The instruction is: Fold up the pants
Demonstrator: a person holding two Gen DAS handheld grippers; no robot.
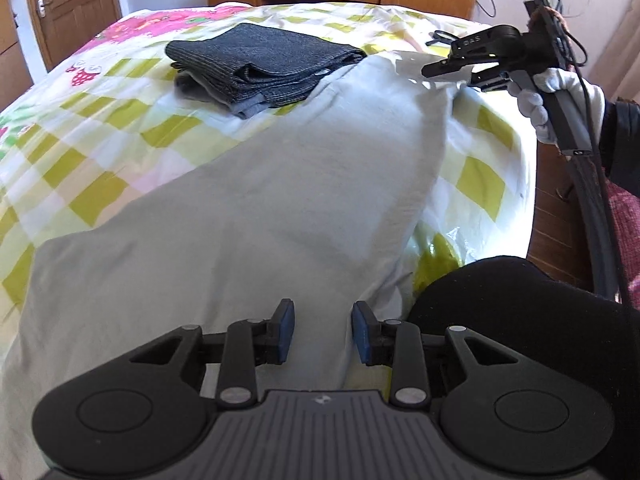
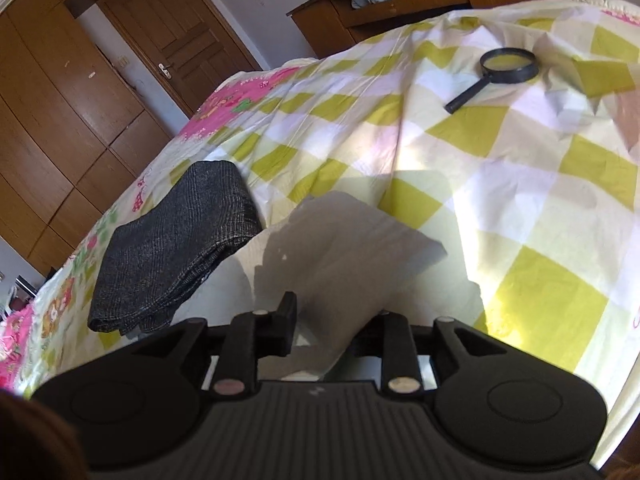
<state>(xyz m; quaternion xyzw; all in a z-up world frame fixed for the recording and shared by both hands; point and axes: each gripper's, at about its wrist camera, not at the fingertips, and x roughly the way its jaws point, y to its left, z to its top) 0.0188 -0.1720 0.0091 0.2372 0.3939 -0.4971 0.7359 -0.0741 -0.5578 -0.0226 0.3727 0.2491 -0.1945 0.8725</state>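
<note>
Checked bedsheet (image 1: pixel 120 132) carries pale pants (image 1: pixel 256 200), long axis running away from left gripper (image 1: pixel 323 330). Left jaws part-open astride near end, gripping nothing. Right gripper (image 1: pixel 466 76) pinches far end, beside folded dark garment (image 1: pixel 260 64).

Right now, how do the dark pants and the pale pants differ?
The dark pants are folded into a compact stack; the pale pants lie stretched out long.

The dark pants rest untouched; the pale pants have one end lifted in the right gripper.

The dark pants show a fine weave pattern; the pale pants look plain.

Both lie on the checked bedsheet.
</note>
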